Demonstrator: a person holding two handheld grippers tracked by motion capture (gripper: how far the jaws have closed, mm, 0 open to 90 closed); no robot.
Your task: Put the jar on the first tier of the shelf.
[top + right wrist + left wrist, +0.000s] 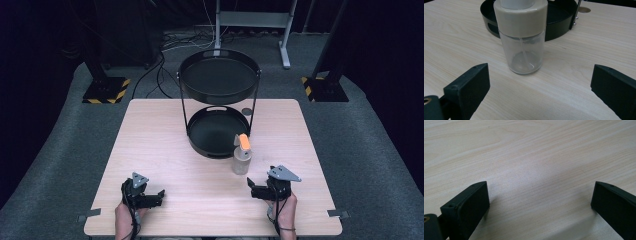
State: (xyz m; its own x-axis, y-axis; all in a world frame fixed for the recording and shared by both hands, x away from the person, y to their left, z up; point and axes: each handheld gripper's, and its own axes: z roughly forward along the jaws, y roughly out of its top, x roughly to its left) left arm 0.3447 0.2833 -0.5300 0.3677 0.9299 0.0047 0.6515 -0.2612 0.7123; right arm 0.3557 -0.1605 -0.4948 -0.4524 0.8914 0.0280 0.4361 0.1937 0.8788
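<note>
A clear spray bottle [242,156] with a beige collar and an orange-topped nozzle stands upright on the wooden table [165,150], just in front of the lower black tray [216,131]. My right gripper [251,189] rests near the table's front right, open, a short way in front of the bottle [521,42]; nothing is between its jaws. My left gripper [159,196] sits at the front left, open over bare wood [534,170]. In each gripper view the two black jaws stand wide apart.
A black two-tier round tray stand occupies the table's far middle; its upper tray [219,76] hangs above the lower one on thin rods. A small round hole [247,111] marks the table behind it. Dark floor, cables and stand feet surround the table.
</note>
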